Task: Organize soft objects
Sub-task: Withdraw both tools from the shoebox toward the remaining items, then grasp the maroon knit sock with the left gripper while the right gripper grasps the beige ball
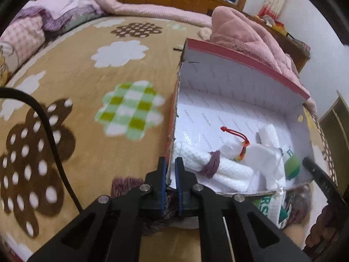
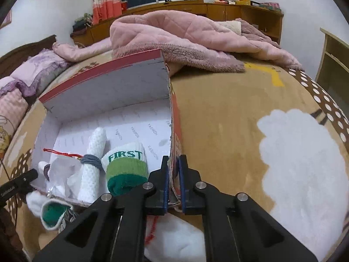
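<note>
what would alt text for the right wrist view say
The right gripper is shut on the side wall of an open red-and-white cardboard box on a tan fleece blanket. Inside lie a rolled white waffle cloth and a green-and-white "FIRST" sock.

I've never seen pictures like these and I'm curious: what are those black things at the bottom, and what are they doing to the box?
A person holds a pair of black tongs in each hand, and each pair carries a small camera looking along its fingers. One picture comes from the left tongs, the other from the right tongs. A cardboard box sits on a bed covered by a brown flower blanket. Each pair is pinched shut on a side wall of the box, one on either side. Inside lie a rolled white towel and a green and white sock. A pink quilt lies behind.
</note>
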{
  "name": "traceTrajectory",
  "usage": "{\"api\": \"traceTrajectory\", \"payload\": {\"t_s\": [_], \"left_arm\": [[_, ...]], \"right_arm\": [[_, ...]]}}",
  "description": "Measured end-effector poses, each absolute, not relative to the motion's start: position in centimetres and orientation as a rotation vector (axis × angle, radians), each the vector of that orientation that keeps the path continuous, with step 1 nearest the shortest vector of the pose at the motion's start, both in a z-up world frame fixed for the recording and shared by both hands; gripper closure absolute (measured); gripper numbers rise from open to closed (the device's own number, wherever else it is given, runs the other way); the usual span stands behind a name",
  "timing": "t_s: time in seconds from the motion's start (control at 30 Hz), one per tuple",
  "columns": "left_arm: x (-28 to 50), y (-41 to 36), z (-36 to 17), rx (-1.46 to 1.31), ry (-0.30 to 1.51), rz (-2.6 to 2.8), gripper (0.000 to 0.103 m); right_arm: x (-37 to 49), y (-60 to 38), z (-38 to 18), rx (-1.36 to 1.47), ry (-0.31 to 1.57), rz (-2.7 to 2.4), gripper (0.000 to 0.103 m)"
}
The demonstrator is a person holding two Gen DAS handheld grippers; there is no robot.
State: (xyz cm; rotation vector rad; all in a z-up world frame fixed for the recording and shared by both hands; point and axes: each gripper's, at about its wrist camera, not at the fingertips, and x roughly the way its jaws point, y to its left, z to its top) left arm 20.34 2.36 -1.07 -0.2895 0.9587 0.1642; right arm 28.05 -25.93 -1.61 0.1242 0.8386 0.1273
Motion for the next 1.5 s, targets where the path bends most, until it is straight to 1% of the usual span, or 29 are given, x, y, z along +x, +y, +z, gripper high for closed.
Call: {"api": "traceTrajectory", "payload": {"t_s": [0.1,0.13,0.17,0.2,0.23,0.27,0.3,0.33,0.37,0.43,0.5,0.67,0.73,0.77,0.83,0.93,0.97,1.0,1.03,1.07,1.1,1.13,1.17,1.2,1.27,1.3,1.33,1.37,1.5], "left_arm": [[19.7,2.3,-0.5,-0.328,0.918,0.138,0.094],[19.6,2.3,-0.4,-0.337,0.891,0.12,0.086],[19.4,2.6,-0.3,-0.36,0.839,0.084,0.083],[19.3,2.9,-0.3,-0.377,0.814,0.073,0.079],[18.8,3.4,0.0,-0.402,0.792,0.078,0.077],[18.3,3.8,0.4,-0.414,0.776,0.081,0.073],[17.8,4.0,0.8,-0.419,0.755,0.074,0.064],[17.0,4.1,1.4,-0.415,0.729,0.067,0.055],[16.1,4.2,1.9,-0.398,0.7,0.07,0.053],[13.5,4.1,2.4,-0.347,0.671,0.107,0.052],[11.4,4.0,2.1,-0.348,0.657,0.097,0.052],[7.1,3.8,0.7,-0.338,0.672,0.104,0.052],[6.6,3.7,0.1,-0.322,0.677,0.08,0.042],[6.8,3.6,-0.3,-0.305,0.693,0.051,0.042],[7.0,3.5,-1.0,-0.293,0.707,0.033,0.042],[7.4,4.2,-1.8,-0.349,0.707,0.002,0.042],[7.5,4.5,-1.9,-0.363,0.703,-0.009,0.042],[7.6,4.9,-2.0,-0.376,0.691,-0.011,0.042],[7.6,5.1,-2.2,-0.383,0.683,-0.009,0.042],[7.7,5.3,-2.3,-0.403,0.673,-0.007,0.042],[7.8,5.4,-2.4,-0.42,0.672,-0.01,0.042],[8.0,5.5,-2.5,-0.435,0.674,-0.02,0.043],[8.2,5.4,-2.7,-0.449,0.675,-0.035,0.043],[8.4,5.2,-2.8,-0.445,0.676,-0.041,0.044],[8.9,4.8,-3.1,-0.424,0.699,-0.036,0.064],[9.5,4.6,-3.7,-0.418,0.747,-0.039,0.084],[9.8,4.6,-4.1,-0.433,0.789,-0.057,0.09],[9.8,4.6,-4.2,-0.447,0.799,-0.069,0.092],[7.7,4.2,-3.0,-0.452,0.767,-0.163,0.093]], "right_arm": [[26.9,-26.4,-1.0,0.136,0.844,0.11,0.093],[26.7,-26.8,-0.8,0.158,0.821,0.101,0.091],[26.6,-27.0,-0.8,0.173,0.808,0.106,0.086],[26.5,-27.2,-1.0,0.197,0.794,0.121,0.086],[26.4,-27.4,-1.3,0.213,0.786,0.136,0.077],[26.1,-27.6,-1.4,0.223,0.775,0.159,0.062],[25.5,-27.6,-1.3,0.21,0.754,0.179,0.055],[25.0,-27.6,-1.1,0.19,0.735,0.18,0.044],[24.1,-27.5,-0.6,0.161,0.703,0.173,0.039],[22.1,-27.3,0.3,0.122,0.636,0.162,0.039],[19.5,-27.0,1.1,0.124,0.609,0.192,0.038],[12.3,-25.9,0.4,0.188,0.671,0.384,0.038],[10.4,-25.2,-0.5,0.19,0.71,0.435,0.037],[9.4,-24.7,-1.2,0.186,0.735,0.458,0.037],[8.6,-23.9,-2.2,0.166,0.761,0.481,0.037],[8.3,-22.5,-3.7,0.148,0.747,0.506,0.037],[8.8,-21.7,-4.8,0.122,0.761,0.509,0.037],[9.5,-21.1,-5.5,0.112,0.828,0.513,0.037],[10.3,-20.8,-6.2,0.145,0.881,0.516,0.037],[10.5,-21.3,-6.1,0.223,0.86,0.513,0.038],[10.6,-22.0,-6.1,0.325,0.832,0.524,0.041],[10.8,-22.5,-6.5,0.407,0.822,0.53,0.055],[11.4,-22.5,-7.3,0.432,0.874,0.51,0.062],[11.6,-22.6,-7.3,0.437,0.87,0.517,0.062],[11.7,-22.3,-7.0,0.395,0.873,0.537,0.064],[11.7,-22.1,-6.9,0.383,0.877,0.542,0.065],[11.7,-22.1,-7.0,0.385,0.877,0.552,0.067],[11.8,-22.1,-7.1,0.39,0.885,0.568,0.069],[12.2,-22.8,-6.9,0.421,0.879,0.624,0.072]]}}
